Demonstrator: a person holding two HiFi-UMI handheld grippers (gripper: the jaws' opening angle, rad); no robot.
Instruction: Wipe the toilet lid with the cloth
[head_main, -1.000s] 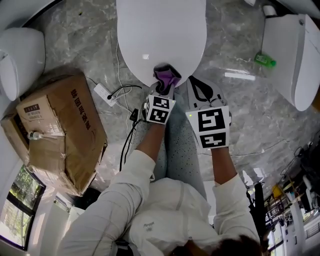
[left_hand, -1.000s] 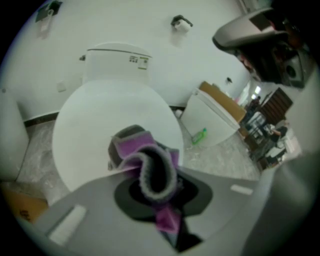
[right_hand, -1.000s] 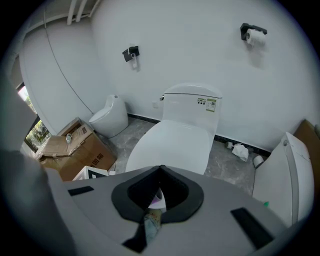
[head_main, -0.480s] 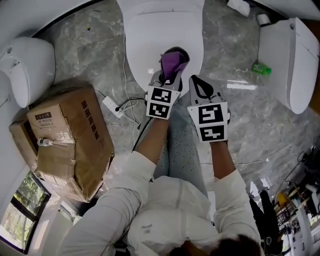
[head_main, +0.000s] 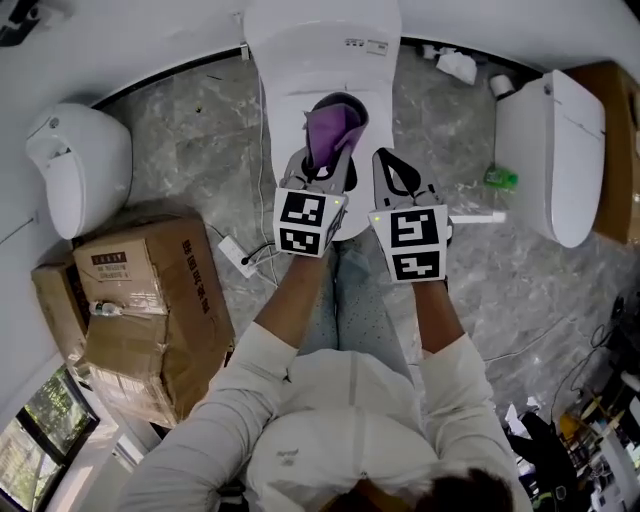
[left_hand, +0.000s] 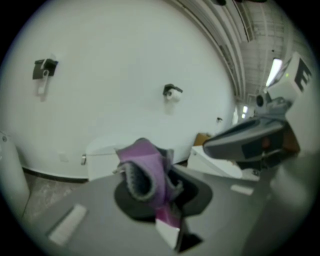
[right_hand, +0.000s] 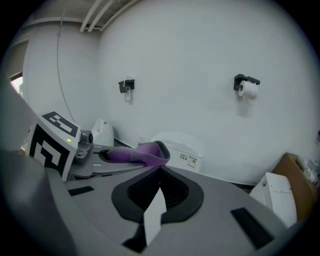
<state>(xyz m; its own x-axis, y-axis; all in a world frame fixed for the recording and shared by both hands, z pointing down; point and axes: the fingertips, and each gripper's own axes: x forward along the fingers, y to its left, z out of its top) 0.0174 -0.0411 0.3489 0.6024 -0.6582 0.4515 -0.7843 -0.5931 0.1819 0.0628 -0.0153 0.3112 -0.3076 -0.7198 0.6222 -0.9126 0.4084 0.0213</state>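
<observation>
A white toilet (head_main: 322, 60) with its lid down stands at the top middle of the head view, and shows as a white tank (left_hand: 100, 157) in the left gripper view. My left gripper (head_main: 328, 158) is shut on a purple cloth (head_main: 333, 125), which bunches out past the jaws (left_hand: 146, 172) and hangs in the air over the lid. Close to its right, my right gripper (head_main: 392, 170) is shut with nothing in it, its jaws meeting at the pad (right_hand: 154, 212). The right gripper view shows the cloth (right_hand: 140, 152) in front of the toilet (right_hand: 180, 147).
A cardboard box (head_main: 140, 300) sits on the floor at left, beside a power strip with cables (head_main: 240, 258). Other white toilets stand at far left (head_main: 80, 180) and right (head_main: 550, 150), near a green bottle (head_main: 500, 178). A paper roll holder (right_hand: 246, 85) hangs on the wall.
Both grippers have risen from the front rim of the lid, carrying the purple cloth up off it. The tank and wall have come into view.
</observation>
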